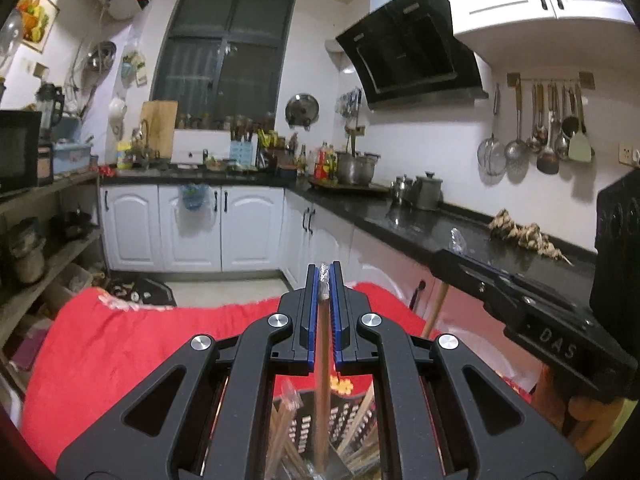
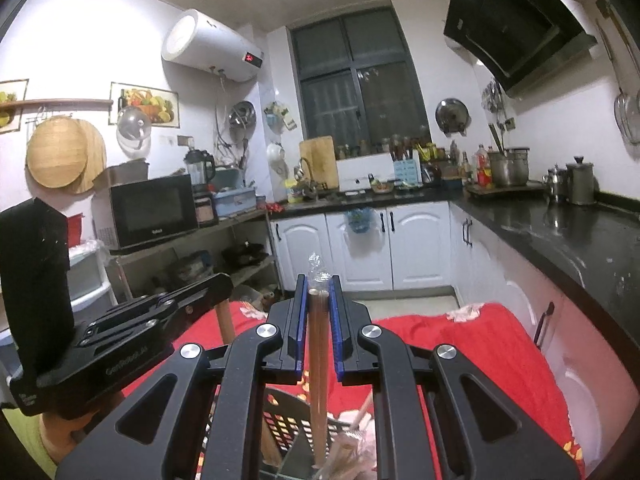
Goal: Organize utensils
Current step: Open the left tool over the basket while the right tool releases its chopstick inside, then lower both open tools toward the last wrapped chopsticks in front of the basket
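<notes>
My left gripper (image 1: 324, 276) is shut on a brown pair of chopsticks (image 1: 322, 344) in clear plastic wrap, which hangs upright into a black perforated utensil holder (image 1: 348, 420) with several other chopsticks in it. My right gripper (image 2: 318, 285) is shut on another wrapped brown pair of chopsticks (image 2: 318, 364), whose lower end reaches down by the same holder (image 2: 286, 426). Each gripper shows in the other's view: the right gripper (image 1: 500, 284) to the right, the left gripper (image 2: 168, 304) to the left, with the wooden stick (image 2: 224, 320) below it.
A red cloth (image 1: 120, 344) covers the surface under the holder. A black countertop (image 1: 420, 228) with pots runs along the right wall, and white cabinets (image 2: 416, 244) stand ahead. Shelves with a microwave (image 2: 152, 210) are on the left.
</notes>
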The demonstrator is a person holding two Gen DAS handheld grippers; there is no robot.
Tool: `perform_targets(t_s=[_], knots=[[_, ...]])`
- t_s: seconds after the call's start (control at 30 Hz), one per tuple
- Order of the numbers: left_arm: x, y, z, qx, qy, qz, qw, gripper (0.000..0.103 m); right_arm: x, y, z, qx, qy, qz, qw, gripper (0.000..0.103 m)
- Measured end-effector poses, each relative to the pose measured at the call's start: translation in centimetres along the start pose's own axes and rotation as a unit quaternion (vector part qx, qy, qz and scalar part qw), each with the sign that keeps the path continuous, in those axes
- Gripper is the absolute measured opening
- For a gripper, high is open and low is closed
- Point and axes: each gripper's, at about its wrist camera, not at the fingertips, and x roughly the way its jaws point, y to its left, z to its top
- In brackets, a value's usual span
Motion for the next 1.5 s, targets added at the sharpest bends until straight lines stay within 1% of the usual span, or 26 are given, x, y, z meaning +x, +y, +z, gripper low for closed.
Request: perform_targets(t_s=[0.17, 0.23, 0.27, 0.3, 0.37, 0.4, 0.47, 0.5, 0.53, 0.57, 0.6, 0.67, 0.73, 0.77, 0.8, 0.83, 0.9, 0.97, 1.0, 1.07, 1.13, 1.23, 1.37, 1.5], knots=[[0.7, 0.0, -1.5, 0.004, 0.018, -0.005, 0.9998, 0.003, 0.7, -0.7, -1.1, 0.012, 0.021, -0.007, 1.000, 0.011], [0.8, 0.0, -2.2, 0.005, 0.031, -0.010, 0.9995, 0.003, 0.7, -1.1, -1.7, 0.024, 0.030, -0.005, 0.999, 0.018], [0.8, -0.1, -2.4, 0.006, 0.035, -0.011, 0.9993, 0.003, 0.8, -1.3, -1.9, 0.030, 0.037, -0.006, 0.999, 0.024], [0.8, 0.0, -2.7, 0.005, 0.039, -0.011, 0.9992, 0.003, 0.8, -1.5, -2.0, 0.034, 0.043, -0.007, 0.999, 0.026], [0.8, 0.2, -3.0, 0.000, 0.049, -0.014, 0.9987, 0.003, 0.6, -1.7, -2.2, 0.035, 0.044, -0.005, 0.998, 0.026], [0.8, 0.3, -3.2, -0.003, 0.055, -0.015, 0.9984, 0.005, 0.5, -1.7, -2.3, 0.034, 0.045, -0.007, 0.998, 0.031], [0.4, 0.6, -3.5, -0.006, 0.057, -0.013, 0.9983, 0.014, 0.2, -1.7, -2.5, 0.033, 0.050, -0.014, 0.998, 0.039], [0.2, 0.6, -3.6, -0.007, 0.058, -0.013, 0.9982, 0.023, 0.1, -1.7, -2.6, 0.033, 0.053, -0.014, 0.998, 0.040], [0.1, 0.6, -3.6, -0.009, 0.058, -0.013, 0.9982, 0.030, 0.0, -1.8, -2.7, 0.033, 0.055, -0.015, 0.998, 0.041], [-0.1, 0.6, -3.5, -0.011, 0.057, -0.013, 0.9982, 0.032, -0.1, -1.8, -2.8, 0.035, 0.056, -0.019, 0.998, 0.044], [-0.3, 0.8, -3.4, -0.015, 0.057, -0.011, 0.9982, 0.036, -0.2, -1.8, -2.8, 0.035, 0.061, -0.021, 0.997, 0.046], [-0.8, 1.0, -3.3, -0.019, 0.056, -0.010, 0.9982, 0.041, -0.3, -1.9, -3.0, 0.033, 0.068, -0.026, 0.997, 0.049], [-1.3, 1.1, -3.0, -0.021, 0.054, -0.009, 0.9982, 0.053, -0.7, -1.8, -3.1, 0.025, 0.068, -0.031, 0.997, 0.053], [-1.7, 1.2, -2.9, -0.024, 0.053, -0.008, 0.9983, 0.055, -0.9, -1.7, -3.2, 0.020, 0.069, -0.033, 0.997, 0.057], [-1.9, 1.3, -2.8, -0.027, 0.053, -0.007, 0.9982, 0.061, -1.0, -1.6, -3.2, 0.016, 0.070, -0.034, 0.997, 0.059], [-2.1, 1.4, -2.7, -0.029, 0.055, -0.006, 0.9981, 0.065, -1.2, -1.5, -3.3, 0.014, 0.070, -0.034, 0.997, 0.060], [-2.5, 1.5, -2.7, -0.033, 0.056, -0.001, 0.9979, 0.068, -1.6, -1.3, -3.4, 0.011, 0.074, -0.034, 0.997, 0.060], [-2.9, 1.6, -2.8, -0.035, 0.060, 0.002, 0.9976, 0.076, -2.0, -1.0, -3.7, 0.006, 0.077, -0.035, 0.996, 0.063], [-3.2, 1.7, -2.9, -0.035, 0.062, 0.006, 0.9974, 0.082, -2.3, -0.9, -3.8, 0.005, 0.077, -0.032, 0.996, 0.066], [-3.9, 1.7, -3.2, -0.032, 0.063, 0.013, 0.9974, 0.085, -2.7, -0.8, -4.1, 0.006, 0.078, -0.028, 0.997, 0.068], [-4.4, 1.8, -3.7, -0.031, 0.065, 0.019, 0.9972, 0.092, -3.3, -0.4, -4.4, -0.003, 0.079, -0.027, 0.997, 0.068], [-5.2, 2.1, -4.4, -0.033, 0.070, 0.023, 0.9968, 0.092, -4.0, 0.1, -4.7, -0.017, 0.080, -0.035, 0.996, 0.069], [-6.1, 2.3, -5.5, -0.044, 0.078, 0.026, 0.9957, 0.092, -5.4, 0.3, -5.2, -0.010, 0.080, -0.027, 0.996, 0.074], [-6.8, 2.3, -6.5, -0.046, 0.088, 0.028, 0.9947, 0.092, -6.6, 0.4, -6.1, -0.014, 0.085, -0.027, 0.996, 0.074]])
